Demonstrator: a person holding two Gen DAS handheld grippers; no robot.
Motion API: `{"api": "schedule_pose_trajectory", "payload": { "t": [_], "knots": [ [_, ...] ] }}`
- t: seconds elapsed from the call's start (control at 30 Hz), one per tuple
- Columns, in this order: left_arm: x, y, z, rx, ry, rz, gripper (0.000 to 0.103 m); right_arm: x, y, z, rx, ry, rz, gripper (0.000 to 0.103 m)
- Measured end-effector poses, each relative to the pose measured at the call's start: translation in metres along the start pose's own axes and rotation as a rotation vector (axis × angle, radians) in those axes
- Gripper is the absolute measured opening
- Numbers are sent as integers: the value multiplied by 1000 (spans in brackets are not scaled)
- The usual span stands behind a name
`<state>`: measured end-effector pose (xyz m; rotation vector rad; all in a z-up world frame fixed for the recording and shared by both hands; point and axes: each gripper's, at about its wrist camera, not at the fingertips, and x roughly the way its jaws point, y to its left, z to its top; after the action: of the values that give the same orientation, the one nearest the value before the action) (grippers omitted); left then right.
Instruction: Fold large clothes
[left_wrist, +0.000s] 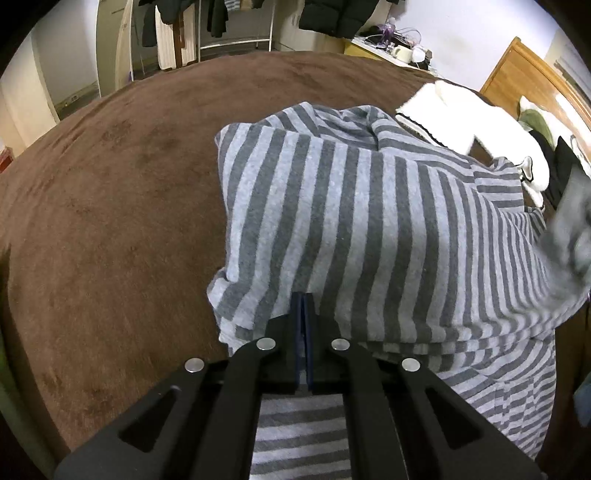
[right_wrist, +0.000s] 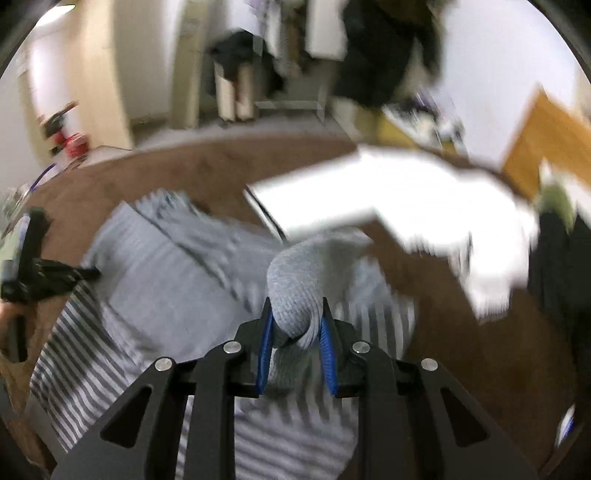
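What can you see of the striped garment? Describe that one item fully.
The striped garment is soft knit in light and dark grey bands, rumpled and partly folded on a brown blanket. The left hand-held gripper is shut at its near edge; the right hand-held gripper clamps a bunched fold. A white garment lies at its far side.

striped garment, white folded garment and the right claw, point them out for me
striped garment (left_wrist: 351, 221): left wrist view, on its flat upper layer.
white folded garment (left_wrist: 469, 114): left wrist view, on its top face, beyond the striped one.
right claw (right_wrist: 295, 325): right wrist view, on the bunched striped cloth between its blue pads.
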<state>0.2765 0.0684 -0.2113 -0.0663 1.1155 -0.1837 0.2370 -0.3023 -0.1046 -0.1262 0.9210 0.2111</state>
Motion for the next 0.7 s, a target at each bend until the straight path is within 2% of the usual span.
{"api": "schedule_pose_trajectory", "payload": {
  "t": [0.17, 0.23, 0.33, 0.4, 0.5, 0.57, 0.63, 0.7],
  "knots": [
    [-7, -5, -5, 6, 8, 14, 10, 15, -26, -62, 154, 104, 23, 26],
    [-9, -8, -6, 11, 8, 17, 15, 16, -32, -84, 215, 115, 40, 26],
    [-12, -15, -5, 28, 6, 14, 29, 20, -42, -104, 273, 137, 64, 28],
    [-14, -23, -5, 47, 4, 13, 36, 23, -42, -112, 274, 162, 52, 34],
    [-13, -30, -4, 63, 11, 4, 36, 18, -42, -115, 278, 175, 34, 43],
    [-13, -33, -3, 63, 10, -1, 36, 4, -47, -112, 296, 141, 43, 46],
    [-15, -34, 0, 49, 6, -21, 37, -10, -52, -104, 303, 87, 49, 57],
    [-16, -36, 1, 49, -4, -23, 42, -18, -57, -91, 288, 48, 47, 59]
  ]
}}
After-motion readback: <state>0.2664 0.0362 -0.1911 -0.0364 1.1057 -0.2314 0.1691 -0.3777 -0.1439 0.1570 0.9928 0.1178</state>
